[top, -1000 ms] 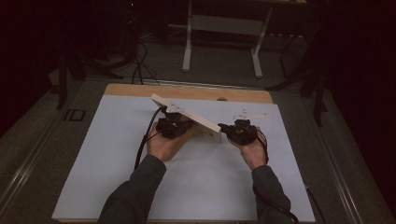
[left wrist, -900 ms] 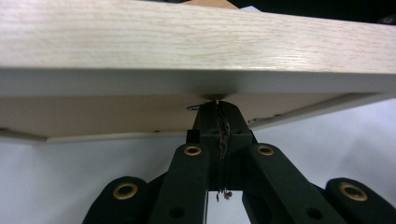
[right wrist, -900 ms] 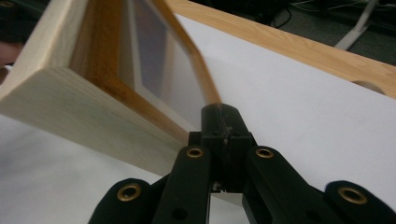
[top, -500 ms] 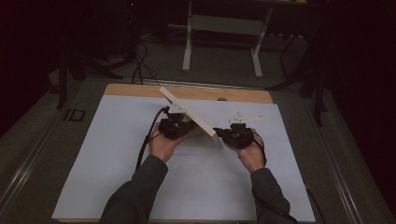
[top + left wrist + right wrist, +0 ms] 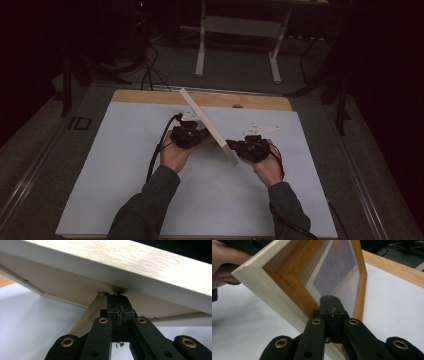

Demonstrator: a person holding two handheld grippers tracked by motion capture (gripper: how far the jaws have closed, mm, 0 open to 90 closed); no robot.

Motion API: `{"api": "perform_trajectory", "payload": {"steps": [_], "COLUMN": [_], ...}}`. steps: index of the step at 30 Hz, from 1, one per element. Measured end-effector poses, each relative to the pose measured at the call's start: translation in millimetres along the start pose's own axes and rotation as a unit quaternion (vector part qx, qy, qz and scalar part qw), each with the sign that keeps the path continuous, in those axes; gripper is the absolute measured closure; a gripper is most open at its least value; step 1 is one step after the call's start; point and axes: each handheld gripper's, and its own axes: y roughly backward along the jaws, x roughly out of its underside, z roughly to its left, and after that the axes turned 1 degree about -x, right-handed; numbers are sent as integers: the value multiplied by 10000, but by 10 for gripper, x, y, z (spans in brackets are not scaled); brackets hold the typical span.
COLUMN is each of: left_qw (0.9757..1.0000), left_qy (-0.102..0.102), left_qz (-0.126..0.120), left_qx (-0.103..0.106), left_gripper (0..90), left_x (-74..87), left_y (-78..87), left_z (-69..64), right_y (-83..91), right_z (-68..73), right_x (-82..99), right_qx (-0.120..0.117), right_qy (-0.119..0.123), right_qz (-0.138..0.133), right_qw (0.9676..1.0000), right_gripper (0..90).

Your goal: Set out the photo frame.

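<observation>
Your left hand (image 5: 172, 152) holds the left gripper (image 5: 189, 134), and in the left gripper view its jaws stand pressed together, with no gap between them, right at the back side of the frame (image 5: 140, 277). The tips touch the spot where a wooden stand leg (image 5: 87, 315) meets the back board; whether they pinch something thin there, you cannot tell from the pictures.

There is one frame (image 5: 207, 125), of light wood. It is lifted above the white mat (image 5: 100, 170) and tilted on its edge, between your two grippers, with its far corner toward the wooden table edge (image 5: 150, 96).

Inside the frame (image 5: 282, 287) sits one pale mount with one greyish picture in it.

On the right, your right hand (image 5: 267, 167) holds the right gripper (image 5: 250, 147). Its jaws are also closed tight, and they touch the frame's lower inner edge. If they really clamp it is not clear.

You have two grippers, each with one grey plate on top.
</observation>
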Motion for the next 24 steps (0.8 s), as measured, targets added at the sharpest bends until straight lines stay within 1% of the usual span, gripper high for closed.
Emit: {"api": "perform_trajectory", "payload": {"steps": [7,11,13,14,16,24], "left_qw": [10000,10000,9999,9999,9998,9995], "left_qy": [-18,-69,-103,-90,-72,-64], "left_qz": [-1,-3,-12,-36,-50,-79], "left_qx": [18,23,54,142,195,299], "left_gripper": [900,900,900,900,900,900], "left_x": [0,3,5,11,13,13], "left_y": [-3,-2,-3,-5,-7,-17], "left_z": [4,8,16,36,50,76], "right_y": [4,4,4,4,6,3], "right_z": [36,52,62,66,74,117], "right_x": [-6,-10,-13,-13,-14,-29], "right_qx": [-25,-43,-62,-71,-86,-150], "right_qy": [80,135,160,169,181,291], "right_qz": [24,36,42,39,48,63], "right_qw": [10000,9999,9998,9998,9998,9994], "right_gripper": [899,899,900,899,899,900]}}
